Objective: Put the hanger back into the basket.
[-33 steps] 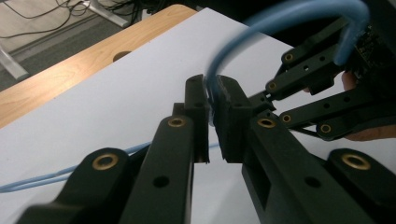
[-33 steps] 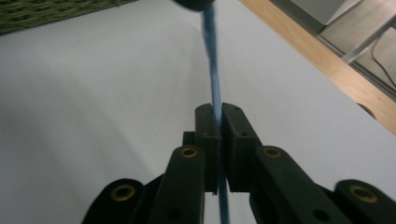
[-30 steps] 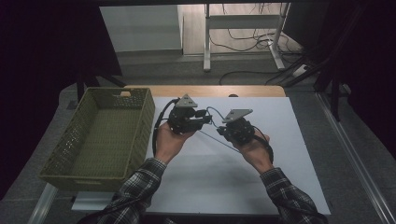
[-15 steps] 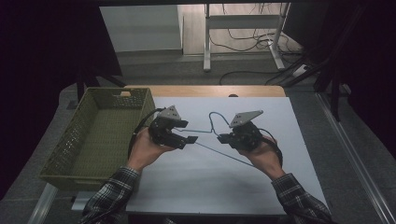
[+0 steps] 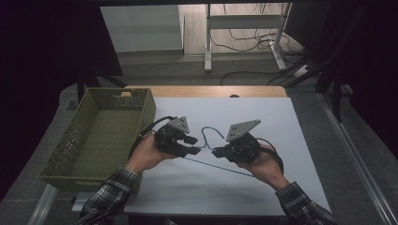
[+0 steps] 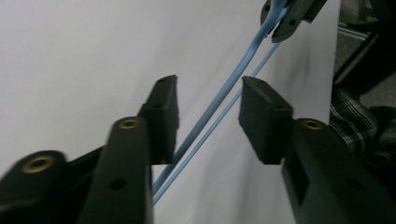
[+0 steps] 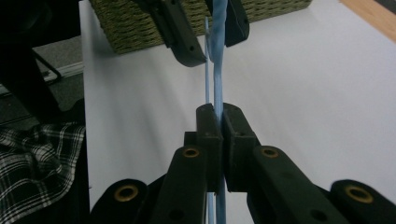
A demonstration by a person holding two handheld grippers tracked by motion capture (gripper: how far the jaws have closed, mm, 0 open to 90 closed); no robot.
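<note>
The right gripper (image 7: 219, 122) was clamped on the blue cord (image 5: 212, 132), held above the middle of the table (image 5: 291, 122). The left gripper (image 6: 208, 109) stood wide apart, the cord's two strands running lengthwise between its jaws toward the right gripper, close opposite.

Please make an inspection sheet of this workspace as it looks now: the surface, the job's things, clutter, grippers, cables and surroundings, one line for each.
Surface: white sheet over a wooden table, bare apart from the items below.
Job's things: thin blue cord looping up between the two grippers, with a length trailing across the sheet toward the person; green basket at the table's left edge, nothing seen inside.
Clutter: nothing seen.
Grippers: left gripper open, cord strands passing between its jaws untouched; right gripper shut on the cord.
Cables: black cable curving from the left gripper; floor cables beyond the table.
Surroundings: metal stand legs on the floor behind; dark areas at both sides.
</note>
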